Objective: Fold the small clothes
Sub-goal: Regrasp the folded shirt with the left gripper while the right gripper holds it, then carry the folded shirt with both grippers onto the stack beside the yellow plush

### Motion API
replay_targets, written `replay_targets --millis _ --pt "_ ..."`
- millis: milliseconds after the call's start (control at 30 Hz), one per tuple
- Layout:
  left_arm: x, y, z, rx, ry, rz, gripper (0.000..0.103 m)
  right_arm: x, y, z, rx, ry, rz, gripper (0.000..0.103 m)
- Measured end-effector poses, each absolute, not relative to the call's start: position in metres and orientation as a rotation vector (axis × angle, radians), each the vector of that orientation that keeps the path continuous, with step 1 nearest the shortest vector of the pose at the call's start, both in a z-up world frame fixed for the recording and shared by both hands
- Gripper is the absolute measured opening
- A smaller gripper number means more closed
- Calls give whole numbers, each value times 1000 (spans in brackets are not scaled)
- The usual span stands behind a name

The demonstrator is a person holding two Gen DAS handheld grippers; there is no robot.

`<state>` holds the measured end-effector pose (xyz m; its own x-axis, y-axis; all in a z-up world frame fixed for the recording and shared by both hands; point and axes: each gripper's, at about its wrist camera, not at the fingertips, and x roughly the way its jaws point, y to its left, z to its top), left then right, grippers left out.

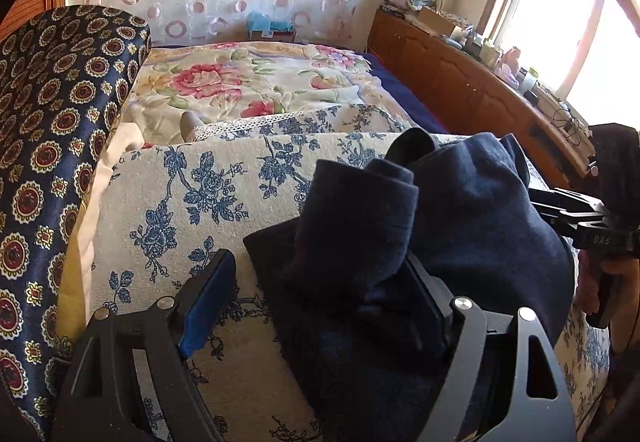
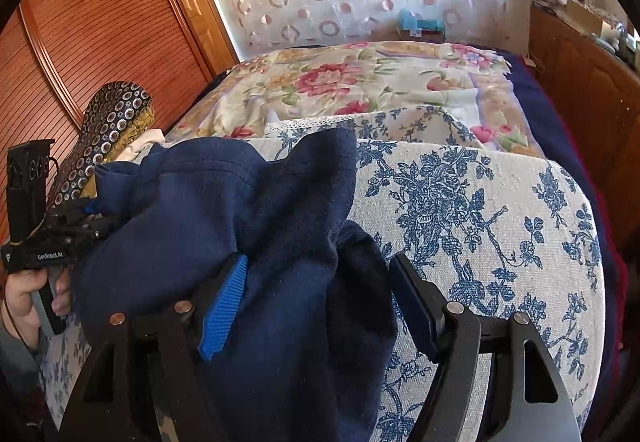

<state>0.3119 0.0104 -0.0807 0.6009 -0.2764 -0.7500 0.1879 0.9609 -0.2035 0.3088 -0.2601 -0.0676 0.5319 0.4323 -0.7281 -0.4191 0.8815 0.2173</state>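
Sunlit bedroom: a bed under a floral quilt, with a blue-flowered cushion in front. On the cushion lies a crumpled navy garment. Left tool and right tool both gape, cloth loosely between their fingers.

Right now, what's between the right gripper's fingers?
Right wrist view: bunched navy garment fills most of the right gripper gap; jaws open, not clamped.

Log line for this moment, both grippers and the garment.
left gripper: open, beside cloth | right gripper: open, astride cloth | navy garment: bunched on floral cover
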Motion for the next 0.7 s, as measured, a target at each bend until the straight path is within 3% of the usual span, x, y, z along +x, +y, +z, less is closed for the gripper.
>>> replay_targets --millis 67,200,267,300,333,367,700 --pt "311 9 -80 -109 887 -269 82 303 -256 -64 24 874 530 61" --pt "308 9 -79 -145 891 -309 65 304 -257 -65 51 885 590 34" --pt "307 11 -78 -170 892 -327 54 306 -256 -66 56 882 615 24" --pt "307 12 -77 -182 894 -339 42 306 -255 -66 47 877 618 21" --pt "305 14 -74 -209 883 -366 27 304 -255 -65 33 868 616 19" --pt "303 15 -70 -221 864 -388 22 302 -256 -63 21 856 608 18" --pt "263 22 -9 -207 701 -423 16 268 -256 -18 -9 651 601 15"
